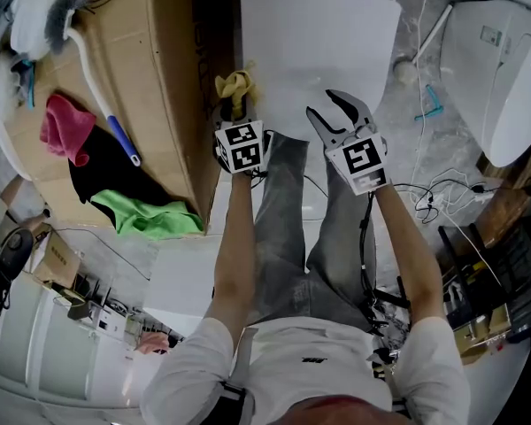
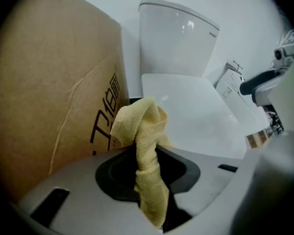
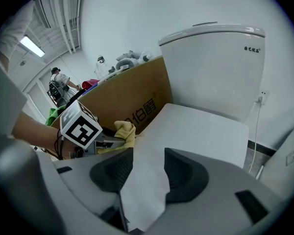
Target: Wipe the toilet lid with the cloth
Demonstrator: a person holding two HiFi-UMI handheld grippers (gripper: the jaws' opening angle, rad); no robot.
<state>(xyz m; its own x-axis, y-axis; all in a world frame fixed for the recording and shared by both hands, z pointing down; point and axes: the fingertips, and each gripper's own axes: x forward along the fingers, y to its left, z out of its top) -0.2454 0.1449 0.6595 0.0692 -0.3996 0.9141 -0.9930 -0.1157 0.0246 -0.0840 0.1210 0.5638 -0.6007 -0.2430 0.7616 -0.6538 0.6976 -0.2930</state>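
Jaws of the left gripper (image 1: 236, 110) are clamped on a crumpled pale-yellow cloth (image 2: 149, 146), which sticks out by the front left edge of the closed white plastic toilet lid (image 1: 319, 42), beside a tall brown cardboard box (image 1: 173, 78); whether it touches the lid I can't quite tell. The right gripper (image 1: 321, 103) hangs over the lid's front, jaws spread wide and empty. Beyond stands the white ceramic cistern (image 2: 179, 38).
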